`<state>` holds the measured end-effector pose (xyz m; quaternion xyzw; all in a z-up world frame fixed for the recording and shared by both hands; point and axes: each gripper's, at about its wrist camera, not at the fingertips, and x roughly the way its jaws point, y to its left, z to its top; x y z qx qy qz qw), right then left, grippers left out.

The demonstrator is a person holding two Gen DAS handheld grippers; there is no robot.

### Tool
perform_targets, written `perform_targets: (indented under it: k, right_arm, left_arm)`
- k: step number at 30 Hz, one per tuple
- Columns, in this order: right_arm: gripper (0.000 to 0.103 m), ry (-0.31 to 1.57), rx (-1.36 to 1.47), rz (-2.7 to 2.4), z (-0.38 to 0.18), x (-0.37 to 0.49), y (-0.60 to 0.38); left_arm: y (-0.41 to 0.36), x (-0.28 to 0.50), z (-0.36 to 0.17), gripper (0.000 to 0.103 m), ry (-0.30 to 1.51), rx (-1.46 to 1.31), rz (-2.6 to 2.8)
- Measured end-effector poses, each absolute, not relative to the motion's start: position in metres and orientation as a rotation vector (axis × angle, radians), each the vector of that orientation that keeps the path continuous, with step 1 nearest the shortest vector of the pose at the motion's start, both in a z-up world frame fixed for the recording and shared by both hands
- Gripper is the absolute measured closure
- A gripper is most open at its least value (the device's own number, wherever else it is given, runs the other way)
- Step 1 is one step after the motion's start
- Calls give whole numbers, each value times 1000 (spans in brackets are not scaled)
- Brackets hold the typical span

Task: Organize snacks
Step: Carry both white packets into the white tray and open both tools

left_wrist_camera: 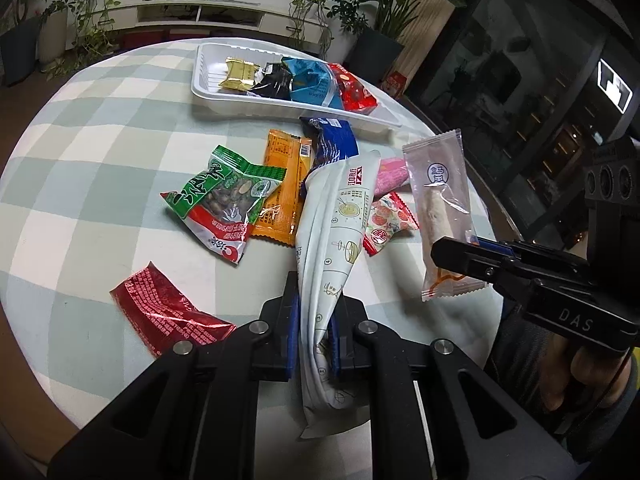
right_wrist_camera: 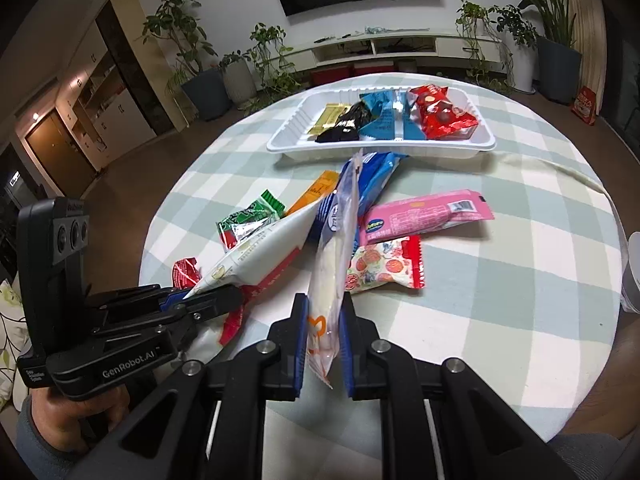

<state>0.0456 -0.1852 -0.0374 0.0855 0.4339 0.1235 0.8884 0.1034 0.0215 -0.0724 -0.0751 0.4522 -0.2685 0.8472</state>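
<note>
Snacks lie piled before the white tray [right_wrist_camera: 280, 142]; left jaws pinch a white packet [left_wrist_camera: 340, 216], right jaws a clear one [right_wrist_camera: 334, 264].

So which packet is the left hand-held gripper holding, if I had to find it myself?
Start at the white tray at the far side of the checked table, then come toward the loose pile in front of it. The left hand-held gripper is shut on the long white packet rising over that pile. It alone is white with small numbered line drawings; the neighbours are brightly coloured.
</note>
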Motion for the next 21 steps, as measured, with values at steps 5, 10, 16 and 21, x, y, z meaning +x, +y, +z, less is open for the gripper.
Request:
perform_targets:
  k: [5, 10, 16, 21]
  right_arm:
    - [87, 890, 204, 255, -38, 45, -194]
    - [87, 875, 220, 255, -36, 44, -200]
    - [87, 844, 238, 237, -28, 52, -218]
    - [87, 809, 244, 217, -13, 67, -239]
  left_arm:
    - [25, 101, -66, 93, 935, -183, -568]
    - [31, 102, -54, 93, 908, -213, -563]
    - [38, 108, -36, 93, 884, -241, -555]
    - [43, 127, -12, 93, 848, -259, -540]
